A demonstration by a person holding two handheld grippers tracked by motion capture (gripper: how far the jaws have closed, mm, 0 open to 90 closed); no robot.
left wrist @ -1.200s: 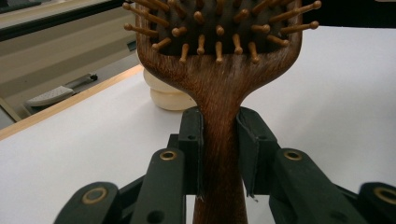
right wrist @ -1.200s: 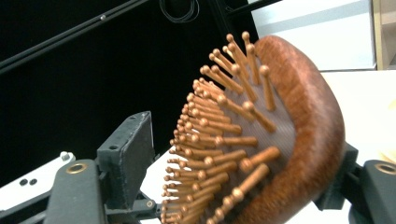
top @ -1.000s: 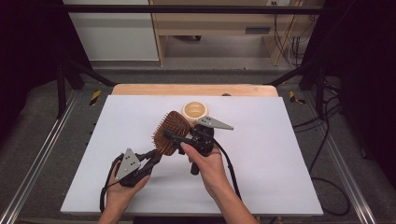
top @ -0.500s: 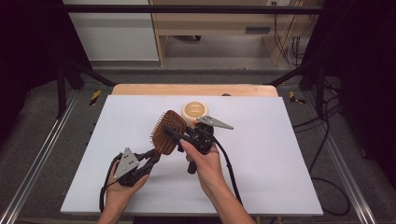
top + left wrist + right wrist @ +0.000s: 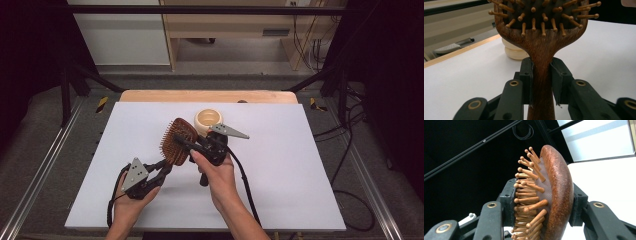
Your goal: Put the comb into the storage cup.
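Step in hand: a hand-over of the wooden hairbrush [image 5: 177, 141] from one tool to the other, carried out above the white worktop [image 5: 300, 165].

Left tool [image 5: 169, 166]: its jaws are clamped on the brush handle, as the left gripper view shows, with a pad [image 5: 527, 75] tight against each side of the neck just below the head. The grip looks firm and square.

Right tool [image 5: 186, 144]: its jaws straddle the brush head [image 5: 556, 195], one on the bristle side and the other against the smooth wooden back. They have just been closing with the head between them. In the right gripper view the back-side pad [image 5: 578, 205] appears to touch the wood, while the other pad [image 5: 509, 202] sits at the bristle tips; whether it presses on them yet cannot be told.

Location of the brush: held clear of the worktop, left of centre, head tilted up and toward the far side, between the two hands. A cream bowl [image 5: 209, 120] stands just beyond it on the worktop, apart from the brush.

Assessment: the second grip is being formed and the transfer is not complete. The next move calls for the right tool to finish closing on the head until it is secure, and only then for the left tool to let go of the handle. Risk noted: the bristles yield, so a grip across them may slip or let the brush twist.
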